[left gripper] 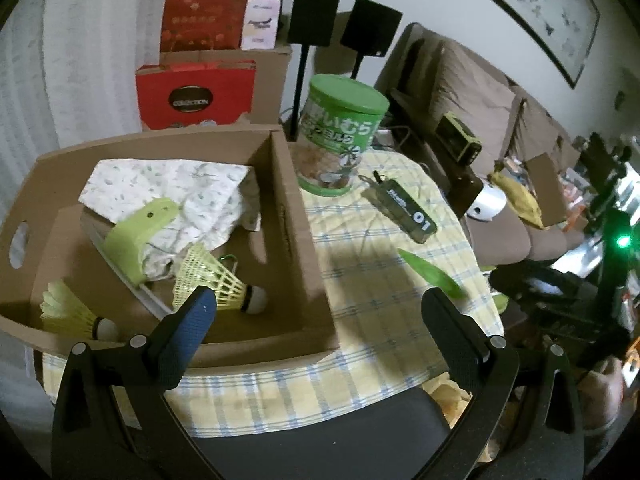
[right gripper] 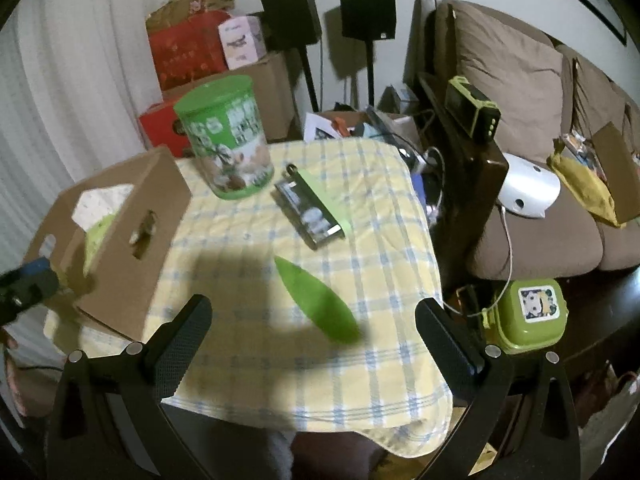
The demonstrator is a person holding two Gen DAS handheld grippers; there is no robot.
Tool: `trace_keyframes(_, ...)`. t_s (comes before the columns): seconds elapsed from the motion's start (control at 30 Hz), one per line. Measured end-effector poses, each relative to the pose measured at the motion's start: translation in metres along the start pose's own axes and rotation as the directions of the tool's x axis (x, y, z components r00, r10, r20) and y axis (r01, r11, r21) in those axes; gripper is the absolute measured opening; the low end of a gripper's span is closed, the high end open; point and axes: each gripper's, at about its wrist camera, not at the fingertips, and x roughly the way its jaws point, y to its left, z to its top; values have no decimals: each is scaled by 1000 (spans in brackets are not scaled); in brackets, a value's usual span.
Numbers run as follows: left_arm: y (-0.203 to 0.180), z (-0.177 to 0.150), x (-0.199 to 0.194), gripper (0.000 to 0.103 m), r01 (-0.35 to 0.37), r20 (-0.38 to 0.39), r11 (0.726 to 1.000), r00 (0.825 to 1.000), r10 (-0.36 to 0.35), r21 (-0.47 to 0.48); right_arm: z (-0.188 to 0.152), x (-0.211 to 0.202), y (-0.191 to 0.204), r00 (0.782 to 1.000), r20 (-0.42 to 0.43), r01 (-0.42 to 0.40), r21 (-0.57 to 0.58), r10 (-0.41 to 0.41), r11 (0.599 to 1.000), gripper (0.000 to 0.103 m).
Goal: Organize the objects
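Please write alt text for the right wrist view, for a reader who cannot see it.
An open gripper hovers over a green leaf-shaped piece on a yellow checked tablecloth. Behind it stand a green can and a dark case; a cardboard box sits left.

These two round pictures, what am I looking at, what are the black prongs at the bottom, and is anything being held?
Each picture comes from a fisheye camera on a handheld gripper, one per hand, looking along its two fingers. The black prongs are those fingers. The left gripper hangs over the edge of a cardboard box holding two yellow shuttlecocks, a patterned cloth and a green part. The right gripper faces the checked tablecloth. On it lie a green leaf-shaped piece, a dark flat case and a green tin. Both grippers are open and hold nothing.
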Motion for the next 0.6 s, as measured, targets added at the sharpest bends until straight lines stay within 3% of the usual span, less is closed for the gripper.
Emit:
trace_keyframes(0.2,-13,-2,6,102,28,-4,999,1000,-28,35,-10,15,-5,1000,-14,-7,-15,7,1000,99)
trace_keyframes(0.6,-25,3,18,96,19,-11,998,1000,-18,61,-19,49,-11,996,-63,-67,-51,63,996,62)
